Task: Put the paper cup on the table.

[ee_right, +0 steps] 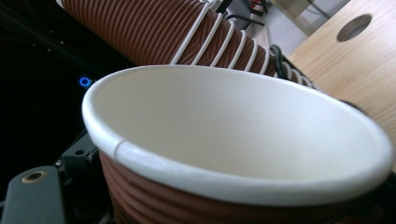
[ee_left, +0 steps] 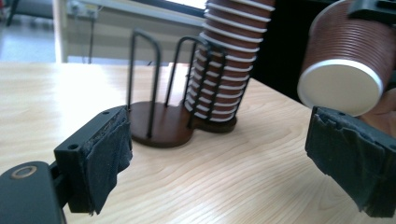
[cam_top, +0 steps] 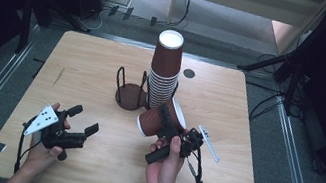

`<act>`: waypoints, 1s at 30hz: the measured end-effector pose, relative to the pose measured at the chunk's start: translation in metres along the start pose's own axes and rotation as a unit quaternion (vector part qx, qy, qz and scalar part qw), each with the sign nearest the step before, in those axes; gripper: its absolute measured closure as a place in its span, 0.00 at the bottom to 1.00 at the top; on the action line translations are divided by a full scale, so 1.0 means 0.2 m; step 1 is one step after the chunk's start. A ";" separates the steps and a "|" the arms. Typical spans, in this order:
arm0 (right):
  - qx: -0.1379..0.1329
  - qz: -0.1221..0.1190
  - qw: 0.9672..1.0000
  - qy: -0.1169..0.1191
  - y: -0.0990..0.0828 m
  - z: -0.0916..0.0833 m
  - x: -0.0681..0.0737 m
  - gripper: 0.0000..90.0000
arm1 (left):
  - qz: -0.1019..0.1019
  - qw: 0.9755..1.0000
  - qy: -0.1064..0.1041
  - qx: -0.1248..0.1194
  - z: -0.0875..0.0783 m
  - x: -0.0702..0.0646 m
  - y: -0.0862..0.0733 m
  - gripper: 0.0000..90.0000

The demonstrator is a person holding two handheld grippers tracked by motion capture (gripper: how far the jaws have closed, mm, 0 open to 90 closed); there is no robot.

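Observation:
A brown ribbed paper cup (cam_top: 158,120) with a white inside is held on its side above the table, and my right gripper (cam_top: 167,118) is shut on it. In the right gripper view the cup's open mouth (ee_right: 233,121) sits close to the camera. Its white bottom (ee_left: 338,86) faces my left gripper in the left gripper view. A tall stack of the same cups (cam_top: 165,71) stands upside down in a dark wire holder (cam_top: 130,95) at mid-table. My left gripper (cam_top: 85,120) hovers at the near left, open, with nothing between its pads (ee_left: 105,158).
The wooden table (cam_top: 95,59) has a round hole (cam_top: 189,73) near its far edge, right of the stack. The holder's left bay, ringed by wire loops (ee_left: 142,79), holds no cups. Dark stands and cables surround the table on the floor.

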State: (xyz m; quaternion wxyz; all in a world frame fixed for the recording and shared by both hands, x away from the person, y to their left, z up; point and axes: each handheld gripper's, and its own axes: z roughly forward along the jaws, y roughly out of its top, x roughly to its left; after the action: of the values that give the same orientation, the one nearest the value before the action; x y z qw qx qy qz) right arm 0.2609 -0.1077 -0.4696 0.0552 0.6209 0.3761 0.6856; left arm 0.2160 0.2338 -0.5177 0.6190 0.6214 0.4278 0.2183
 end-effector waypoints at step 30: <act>-0.071 -0.193 0.976 -0.065 0.15 0.01 -0.13 0.13 | -0.020 0.991 0.124 0.041 -0.19 0.27 -0.10 0.02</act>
State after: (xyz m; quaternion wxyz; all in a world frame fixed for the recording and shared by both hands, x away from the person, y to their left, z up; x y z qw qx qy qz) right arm 0.2812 -0.1420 -0.4736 0.2548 0.5744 0.4352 0.6448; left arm 0.2092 0.2972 -0.5463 0.5390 0.6058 0.5227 0.2633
